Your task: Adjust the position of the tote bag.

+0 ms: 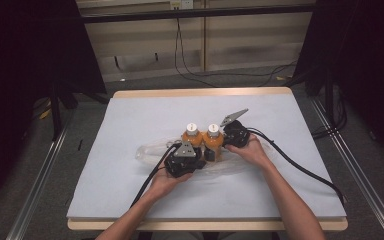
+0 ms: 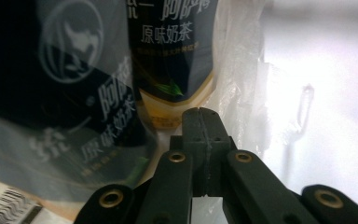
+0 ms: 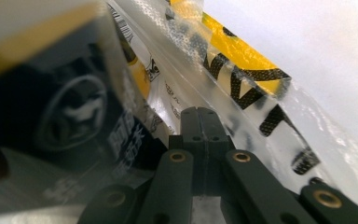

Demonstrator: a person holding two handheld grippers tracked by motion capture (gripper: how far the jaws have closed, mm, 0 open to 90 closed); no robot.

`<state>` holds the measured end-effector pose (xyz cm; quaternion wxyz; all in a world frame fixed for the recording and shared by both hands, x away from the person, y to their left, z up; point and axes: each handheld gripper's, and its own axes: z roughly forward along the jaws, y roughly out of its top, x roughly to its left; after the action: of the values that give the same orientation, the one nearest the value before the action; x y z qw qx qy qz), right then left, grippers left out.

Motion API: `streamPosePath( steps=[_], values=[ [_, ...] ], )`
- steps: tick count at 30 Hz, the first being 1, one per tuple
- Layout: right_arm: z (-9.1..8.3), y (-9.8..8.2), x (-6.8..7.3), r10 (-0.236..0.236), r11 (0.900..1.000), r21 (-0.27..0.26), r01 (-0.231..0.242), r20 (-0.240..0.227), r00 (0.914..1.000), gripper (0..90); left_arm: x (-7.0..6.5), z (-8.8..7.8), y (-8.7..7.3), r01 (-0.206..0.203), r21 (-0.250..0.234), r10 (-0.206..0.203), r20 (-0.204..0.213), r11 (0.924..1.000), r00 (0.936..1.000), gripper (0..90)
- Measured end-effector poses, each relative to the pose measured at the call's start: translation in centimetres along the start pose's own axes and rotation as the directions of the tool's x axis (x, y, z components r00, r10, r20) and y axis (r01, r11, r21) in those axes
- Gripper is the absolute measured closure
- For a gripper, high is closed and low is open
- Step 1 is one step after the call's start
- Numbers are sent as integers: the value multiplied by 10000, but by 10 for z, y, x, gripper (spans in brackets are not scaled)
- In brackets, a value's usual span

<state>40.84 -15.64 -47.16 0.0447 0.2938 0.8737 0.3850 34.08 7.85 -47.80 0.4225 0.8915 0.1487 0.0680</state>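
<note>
Two orange bottles (image 1: 192,138) (image 1: 213,138) with white caps stand side by side mid-table, on and partly inside a clear plastic bag (image 1: 147,151). My left gripper (image 1: 201,159) sits low at their near left, my right gripper (image 1: 223,145) at their right. In the left gripper view the jaws (image 2: 200,114) are shut together, tips against the bag film (image 2: 242,70) beside a dark-labelled bottle (image 2: 170,51). The right gripper's jaws (image 3: 199,114) are shut too, tips at the bag's yellow-and-black printed edge (image 3: 242,65) next to a bottle label (image 3: 70,121). Whether either pinches film is unclear.
A pale sheet (image 1: 130,115) covers the wooden table. Gripper cables (image 1: 300,167) trail off to the right and toward the front edge. Black stands (image 1: 55,105) and dark curtains flank the table, and cables lie on the floor behind.
</note>
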Motion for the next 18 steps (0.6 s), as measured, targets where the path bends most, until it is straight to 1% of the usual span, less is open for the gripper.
streamPosePath(
  steps=[1, 2, 3, 4, 5, 6, 7, 8, 9, 10, 11, 12, 13, 14, 15, 16, 17, 18],
  values=[
    [1, 0, -1, 104, 9999, -2, -104, -54, 9999, 900, -1, 0, -1, 42, 74, -42, 94, 10000, 9999, 900],
    [3, -1, -2, 140, 9999, -1, -140, -109, 9998, 900, -2, 0, -1, -67, 251, 66, 23, 9997, 10000, 900],
    [4, -2, -1, 129, 9997, 203, -128, -54, 9999, 900, -3, 0, -3, -100, 300, 101, -32, 9995, 9999, 900],
    [7, -4, -1, 128, 9995, 301, -127, -15, 9999, 900, -3, 0, -6, -24, 346, 23, 25, 9994, 10000, 900],
    [9, -6, -3, 249, 9993, 296, -247, -59, 9997, 900, -5, 2, -7, -157, 563, 152, 94, 9983, 9998, 900],
    [10, -7, -4, 380, 9991, 200, -379, -61, 9993, 900, -6, 2, -8, -145, 482, 143, 40, 9987, 9999, 900],
    [10, -6, -3, 437, 9988, 245, -435, -64, 9990, 900, -5, 0, -8, -54, 647, 47, 114, 9979, 9999, 900],
    [10, -6, -3, 424, 9988, 267, -422, -62, 9991, 900, -6, 1, -9, 32, 430, -39, 168, 9991, 9999, 900],
    [10, -6, -3, 484, 9985, 261, -483, -46, 9988, 900, -8, 1, -9, 1, 469, -4, 75, 9989, 10000, 900],
    [10, -7, -4, 509, 9984, 260, -507, -54, 9987, 900, -7, 0, -10, -33, 458, 29, 85, 9989, 10000, 900],
    [10, -6, -5, 528, 9984, 222, -527, -62, 9986, 900, -7, 1, -10, 200, 391, -205, 126, 9990, 9997, 900],
    [11, -6, -6, 526, 9984, 189, -526, 17, 9986, 900, -6, 0, -10, 159, 470, -165, 124, 9988, 9998, 900],
    [11, -6, -7, 553, 9983, 180, -554, 92, 9984, 900, -7, 1, -10, 101, 394, -105, 96, 9992, 9999, 900],
    [11, -6, -7, 598, 9981, 144, -600, 76, 9982, 900, -9, 2, -9, 114, 423, -114, 5, 9990, 9999, 900],
    [11, -6, -7, 598, 9981, 144, -600, 76, 9982, 900, -9, 2, -9, 114, 423, -114, 5, 9990, 9999, 900],
    [12, -7, -9, 697, 9975, 63, -697, 4, 9976, 900, -9, 1, -9, -28, 500, 27, 23, 9987, 10000, 900],
    [12, -6, -10, 780, 9969, 58, -780, -8, 9970, 900, -8, 1, -10, 72, 506, -79, 143, 9987, 9999, 900],
    [12, -6, -10, 855, 9963, 50, -855, -1, 9963, 900, -7, 1, -10, 75, 408, -85, 241, 9991, 9997, 900]
  ],
)
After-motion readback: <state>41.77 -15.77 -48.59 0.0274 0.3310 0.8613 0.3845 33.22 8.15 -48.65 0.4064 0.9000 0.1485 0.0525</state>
